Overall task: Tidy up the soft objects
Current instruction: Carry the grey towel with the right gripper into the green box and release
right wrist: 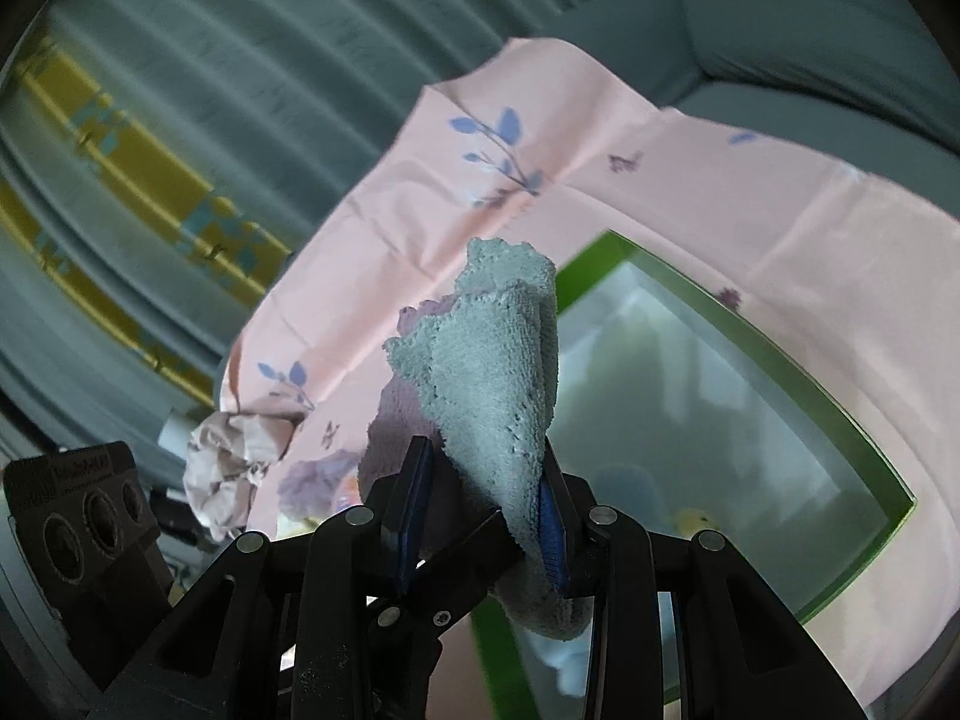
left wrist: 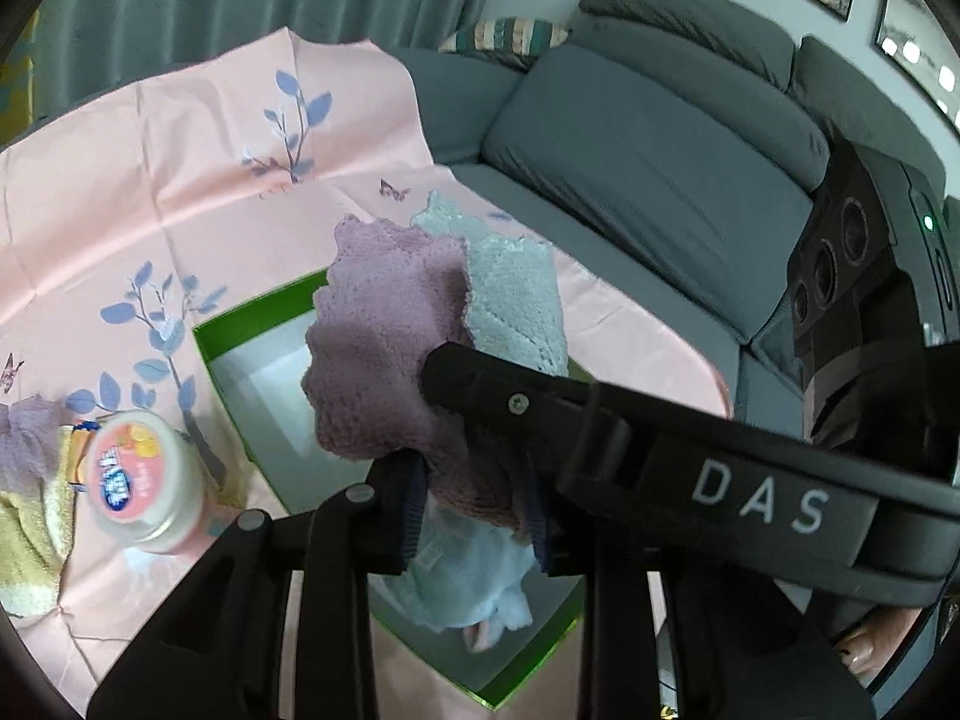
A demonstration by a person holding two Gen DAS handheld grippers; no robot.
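My left gripper (left wrist: 474, 504) is shut on a mauve fluffy cloth (left wrist: 384, 348), held up over an open green box (left wrist: 204, 342) with a white inside. Against the mauve cloth's far side lies a pale green cloth (left wrist: 516, 300). In the right wrist view my right gripper (right wrist: 486, 510) is shut on that pale green cloth (right wrist: 498, 372), with the mauve cloth (right wrist: 390, 438) behind it to the left. One black finger (left wrist: 540, 402) of the right gripper crosses the left wrist view, touching the mauve cloth. A light blue cloth (left wrist: 456, 588) lies in the box, and the box's green rim (right wrist: 780, 354) shows below the cloths.
A pink flowered tablecloth (left wrist: 180, 180) covers the table. At the left stand a jar with a pink lid (left wrist: 138, 480), a yellow cloth (left wrist: 30, 540) and another mauve cloth (left wrist: 24, 438). A crumpled pinkish cloth (right wrist: 234, 462) lies by the table edge. A grey sofa (left wrist: 660, 180) is behind.
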